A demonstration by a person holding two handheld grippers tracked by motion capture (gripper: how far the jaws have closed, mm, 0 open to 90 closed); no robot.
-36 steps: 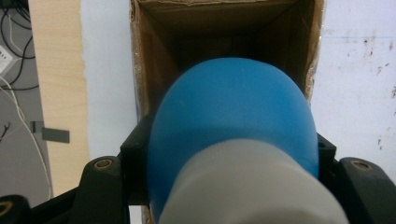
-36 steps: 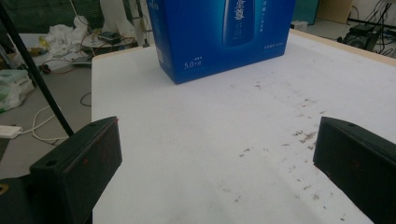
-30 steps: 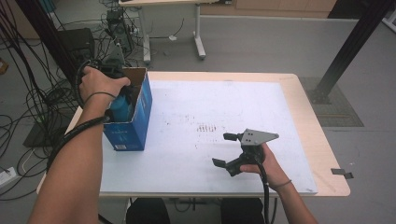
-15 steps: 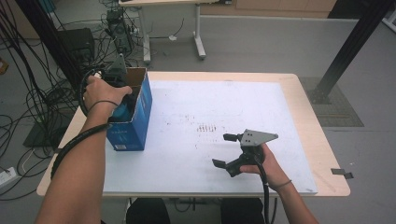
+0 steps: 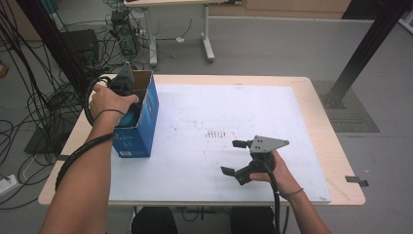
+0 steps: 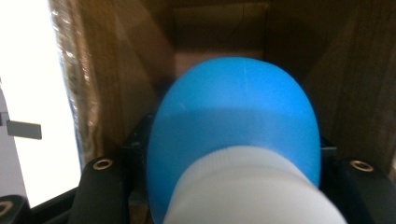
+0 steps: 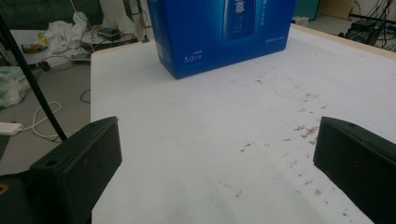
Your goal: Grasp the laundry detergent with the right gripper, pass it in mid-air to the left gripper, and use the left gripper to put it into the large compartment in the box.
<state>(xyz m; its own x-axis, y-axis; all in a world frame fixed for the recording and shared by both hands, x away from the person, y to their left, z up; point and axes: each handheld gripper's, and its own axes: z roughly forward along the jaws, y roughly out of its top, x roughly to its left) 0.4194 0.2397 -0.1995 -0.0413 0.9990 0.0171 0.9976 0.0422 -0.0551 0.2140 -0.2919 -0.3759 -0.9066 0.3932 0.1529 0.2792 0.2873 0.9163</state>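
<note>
The blue bottle [image 6: 236, 121] is riding down inside the open-topped blue box [image 5: 141, 126], rounded blue end leading and its white cap end [image 6: 247, 186] back toward the camera, so its long axis is running straight along the line of the jaws and down into the cardboard well. In the left gripper view, brown inner walls are closing in on both sides and the box's floor is lying just beyond the bottle's nose. The left gripper [image 5: 127, 105] is clamping the bottle, a jaw pressing on each flank, and from the high view the left hand [image 5: 111, 100] is sitting right over the mouth of the box at the table's [image 5: 311, 97] left edge.

That is the relation everything is hanging on: the bottle is pointing down the box's depth, dead ahead of the jaws, and whether its nose is touching bottom is not clear from here. My read is that the coming move is a short final descent and then a release, keeping the bottle square to the walls.

Over on the white sheet [image 5: 234, 112], the right gripper [image 5: 236, 158] is resting well apart from the box, jaws spread wide, gripping nothing. The left hand is plainly the nearer one.
</note>
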